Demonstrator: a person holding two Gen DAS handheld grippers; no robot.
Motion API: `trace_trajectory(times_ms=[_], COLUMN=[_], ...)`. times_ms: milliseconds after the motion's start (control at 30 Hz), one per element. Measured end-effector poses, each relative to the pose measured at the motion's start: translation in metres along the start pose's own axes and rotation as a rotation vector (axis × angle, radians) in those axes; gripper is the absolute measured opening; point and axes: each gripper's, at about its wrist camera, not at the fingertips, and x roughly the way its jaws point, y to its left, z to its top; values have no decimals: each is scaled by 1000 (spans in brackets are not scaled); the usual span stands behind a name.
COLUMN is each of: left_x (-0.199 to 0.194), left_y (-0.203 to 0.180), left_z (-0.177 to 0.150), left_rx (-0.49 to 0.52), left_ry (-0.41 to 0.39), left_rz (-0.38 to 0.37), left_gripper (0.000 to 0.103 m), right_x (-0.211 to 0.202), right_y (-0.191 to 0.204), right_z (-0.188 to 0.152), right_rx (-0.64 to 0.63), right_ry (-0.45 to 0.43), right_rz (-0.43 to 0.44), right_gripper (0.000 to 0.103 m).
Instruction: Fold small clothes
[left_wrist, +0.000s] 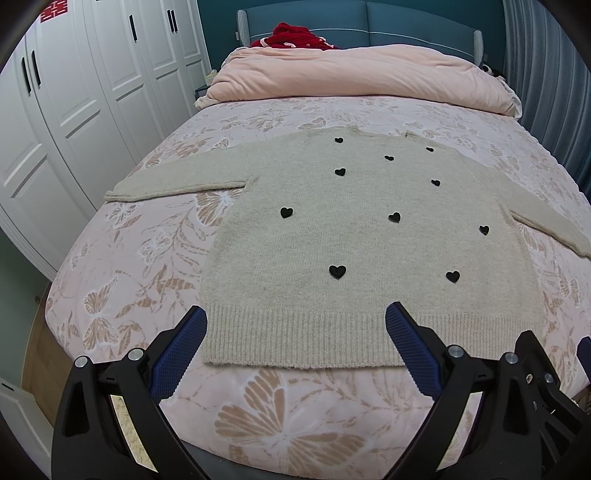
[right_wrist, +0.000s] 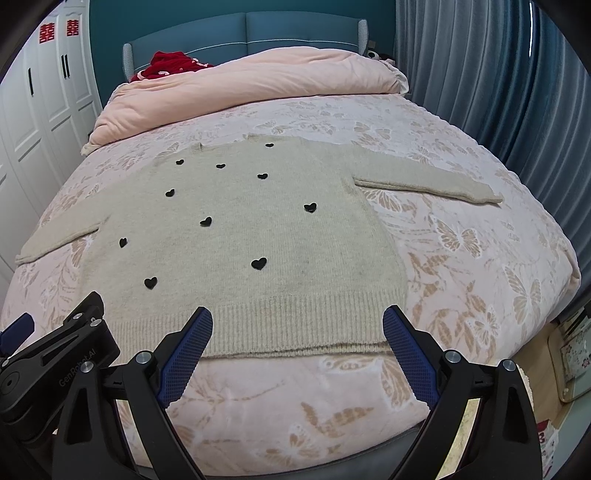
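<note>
while sweater (left_wrist: 354, 236) lies flat on bed (left_wrist: 122, 266) — left gripper (left_wrist: 295, 314), right gripper (right_wrist: 297, 314) spread apart, empty; quilt (left_wrist: 354, 77) behind.

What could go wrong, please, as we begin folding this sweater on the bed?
Both tools, left tool and right tool, are open over the sweater hem, so a deep pinch might catch the floral bedspread too. The sleeves lie spread wide and may drag or bunch.

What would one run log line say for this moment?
stage: pre-fold | sweater: flat on bed, sleeves out | left tongs: open, empty | right tongs: open, empty
</note>
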Motion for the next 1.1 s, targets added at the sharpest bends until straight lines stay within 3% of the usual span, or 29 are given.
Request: trace_trajectory(times_ms=[567,733,900,1100], left_x=[0,12,30,67], left_y=[1,5,12,22], left_z=[-1,0,6,8], left_rx=[15,-13,-46,-90], left_ry=[8,41,67,143], left_rz=[9,-44,-76,-101], left_gripper=[95,98,98,98], right_x=[6,32,87,179], right_y=[-2,-20,-96,-257], right_z=[1,7,41,111], right_rx=[11,17,132,425], right_ry=[24,74,102,27], right_rz=[12,154,159,59], right_gripper=[89,96,96,96])
